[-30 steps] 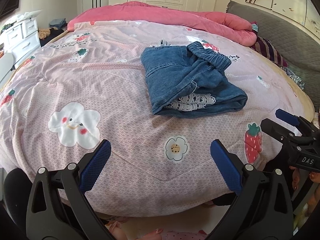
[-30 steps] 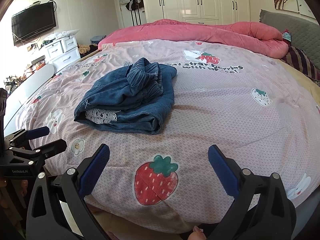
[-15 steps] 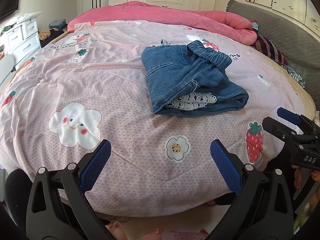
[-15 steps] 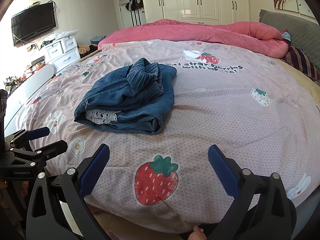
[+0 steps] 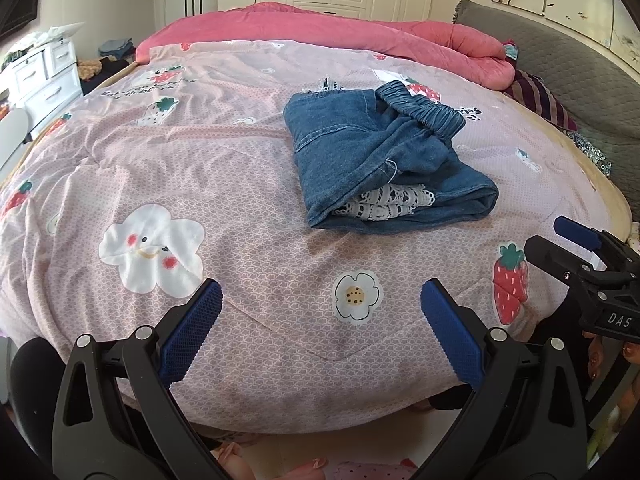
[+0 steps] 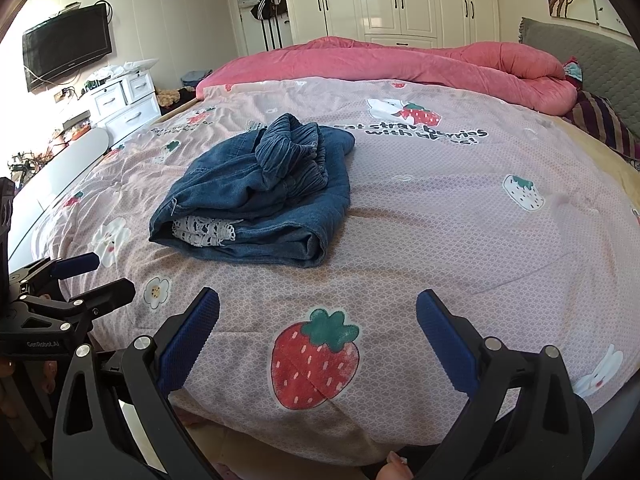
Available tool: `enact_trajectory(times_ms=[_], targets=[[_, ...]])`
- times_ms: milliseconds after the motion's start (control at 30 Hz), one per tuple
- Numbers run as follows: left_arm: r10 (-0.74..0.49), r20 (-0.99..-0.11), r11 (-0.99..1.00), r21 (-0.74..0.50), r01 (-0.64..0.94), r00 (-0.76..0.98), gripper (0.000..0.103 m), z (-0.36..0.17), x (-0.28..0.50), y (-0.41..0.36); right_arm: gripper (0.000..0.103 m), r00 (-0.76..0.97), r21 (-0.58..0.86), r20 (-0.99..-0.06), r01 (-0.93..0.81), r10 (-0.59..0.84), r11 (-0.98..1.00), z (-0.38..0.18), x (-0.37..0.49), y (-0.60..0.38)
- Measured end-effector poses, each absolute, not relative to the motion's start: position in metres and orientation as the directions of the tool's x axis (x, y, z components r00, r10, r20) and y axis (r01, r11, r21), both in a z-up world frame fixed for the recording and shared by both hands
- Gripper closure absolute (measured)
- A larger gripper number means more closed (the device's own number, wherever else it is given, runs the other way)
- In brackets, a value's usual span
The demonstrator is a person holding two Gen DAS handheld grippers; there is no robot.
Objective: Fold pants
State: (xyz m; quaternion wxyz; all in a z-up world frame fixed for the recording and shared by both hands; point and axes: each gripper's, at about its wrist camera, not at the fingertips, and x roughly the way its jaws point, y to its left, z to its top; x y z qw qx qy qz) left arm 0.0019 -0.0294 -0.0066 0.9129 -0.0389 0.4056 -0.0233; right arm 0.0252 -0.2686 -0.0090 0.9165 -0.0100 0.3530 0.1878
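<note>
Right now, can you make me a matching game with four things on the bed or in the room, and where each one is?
Things:
1. jeans
2. pink blanket
3. TV
4. big strawberry picture

Places:
A. on the wall
B. bunched up at the far end of the bed
C. folded in a pile in the middle of the bed
D. on the quilt between the blue pads of the right claw

Pairs: 1-C, 2-B, 3-A, 4-D
</note>
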Motion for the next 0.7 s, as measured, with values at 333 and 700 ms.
enact_trajectory(times_ms=[333, 700], targets=[[-0.031, -0.735, 0.999, -0.043, 0.000, 0.678, 0.009, -0.0054, 0.0003, -0.0327, 0.005, 0.678, 0.107, -0.657, -0.350, 0.331, 0.930, -0.0107, 0.0220, -0.2656], [-0.083, -0.728, 0.995, -0.098, 0.016, 0.681, 0.009, -0.0005, -0.0002, -0.0312, 0.005, 0.678, 0.104, -0.660, -0.344, 0.323, 0.933, -0.0110, 0.0243, -0.2676]])
